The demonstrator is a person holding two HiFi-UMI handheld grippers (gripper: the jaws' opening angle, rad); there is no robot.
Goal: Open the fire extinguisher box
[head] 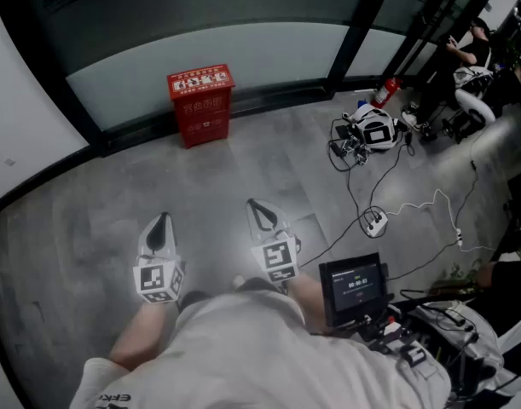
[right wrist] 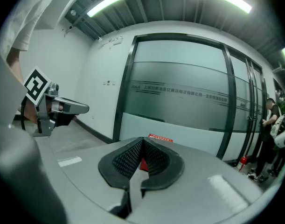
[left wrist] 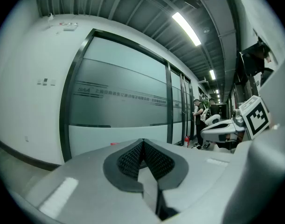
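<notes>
Left gripper [head: 163,219] and right gripper [head: 254,205] are clenched, empty. The red metal fire extinguisher box [head: 200,105] stands well off; I'd say approaching comes first

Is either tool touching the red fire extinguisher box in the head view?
No, the left tool and right tool are over the floor, well short of the box.

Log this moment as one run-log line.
phase: pre-contact | left gripper: shut, empty | right gripper: shut, empty | fire extinguisher box: closed, untouched, on floor against glass wall

likely office corridor: frosted glass partitions [head: 243,54]
</notes>
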